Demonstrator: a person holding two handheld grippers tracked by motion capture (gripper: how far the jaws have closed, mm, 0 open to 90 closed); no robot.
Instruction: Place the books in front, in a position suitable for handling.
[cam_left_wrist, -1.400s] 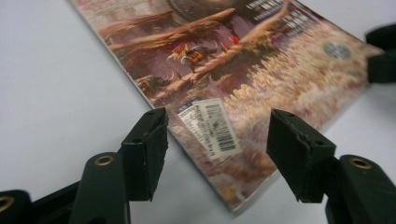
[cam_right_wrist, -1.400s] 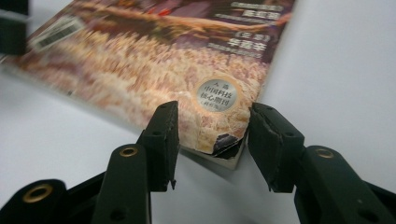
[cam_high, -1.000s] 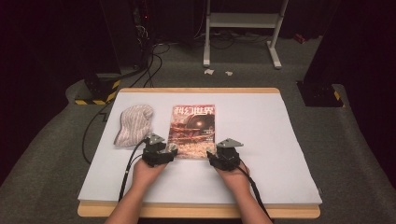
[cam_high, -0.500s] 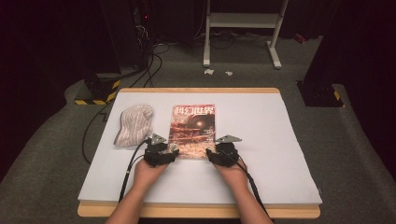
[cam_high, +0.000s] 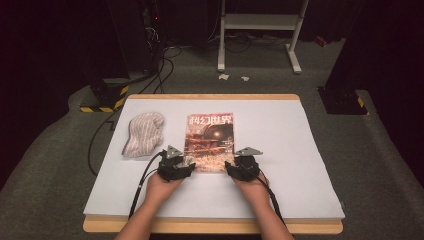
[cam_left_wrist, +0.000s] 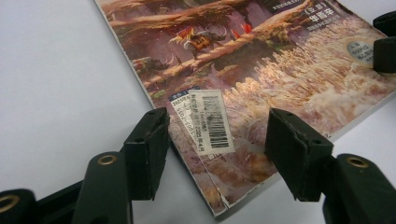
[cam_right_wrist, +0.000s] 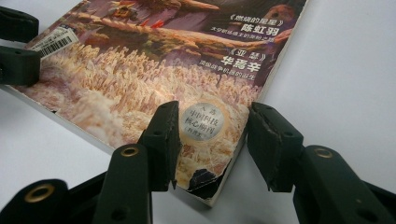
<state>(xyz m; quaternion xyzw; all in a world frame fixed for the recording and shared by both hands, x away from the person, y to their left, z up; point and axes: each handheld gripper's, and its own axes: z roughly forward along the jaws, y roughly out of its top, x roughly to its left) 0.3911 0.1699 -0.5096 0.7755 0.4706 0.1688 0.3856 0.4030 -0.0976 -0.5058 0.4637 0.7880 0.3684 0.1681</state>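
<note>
A magazine (cam_high: 210, 140) with a painted fantasy cover lies flat on the white table top (cam_high: 300, 150). My left gripper (cam_high: 184, 163) sits at its near left corner. In the left gripper view the jaws (cam_left_wrist: 217, 123) stand open on either side of that corner and its barcode label (cam_left_wrist: 208, 121). My right gripper (cam_high: 232, 165) sits at the near right corner. Its jaws (cam_right_wrist: 212, 116) have just been closing, with the worn corner and its silver seal (cam_right_wrist: 201, 122) between them. A gap remains on both sides, so they are open.
A striped folded cloth (cam_high: 142, 132) lies left of the magazine. Behind the table stand a white metal stand (cam_high: 260, 30), dark equipment with cables and a black-and-yellow base (cam_high: 102, 102). The grippers' cables trail toward the table's near edge.
</note>
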